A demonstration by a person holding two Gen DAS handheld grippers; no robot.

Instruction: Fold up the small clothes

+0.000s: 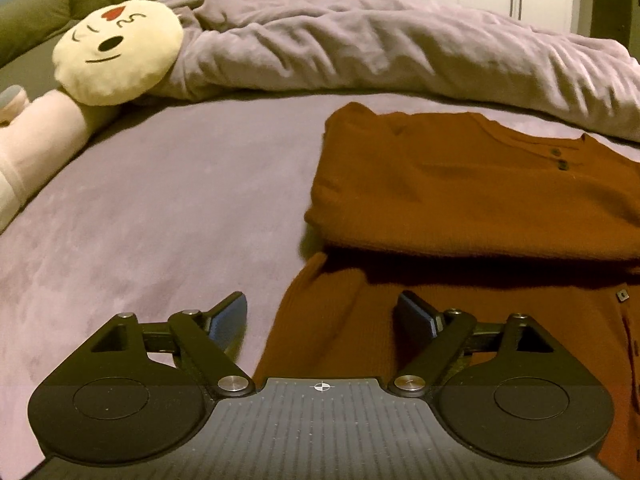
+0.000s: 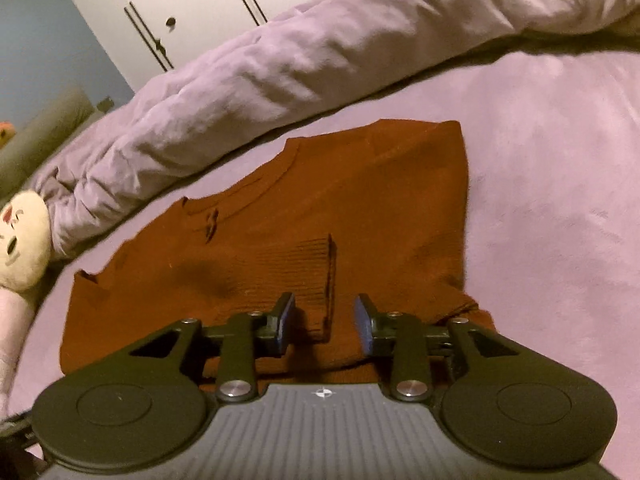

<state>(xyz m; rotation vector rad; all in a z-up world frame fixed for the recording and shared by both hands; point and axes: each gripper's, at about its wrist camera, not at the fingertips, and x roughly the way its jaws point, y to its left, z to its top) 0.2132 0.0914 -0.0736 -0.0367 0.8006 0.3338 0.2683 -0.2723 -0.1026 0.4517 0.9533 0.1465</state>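
My left fingers (image 1: 322,320) stood spread wide — nothing between them. My right fingers (image 2: 325,322) were parted over the rust sweater (image 2: 280,240)'s cuff, gripping nothing.

Both grippers look alike: left gripper (image 1: 322,314) & right gripper (image 2: 325,320) w/ matte black link arms, silver pivot screws, round black side discs, ribbed grey body w/ small crosshair mark. Fingers (image 1: 416,316) have blue pads.

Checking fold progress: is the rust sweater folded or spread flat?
Partly folded: the rust sweater has a ribbed sleeve cuff laid across its front.
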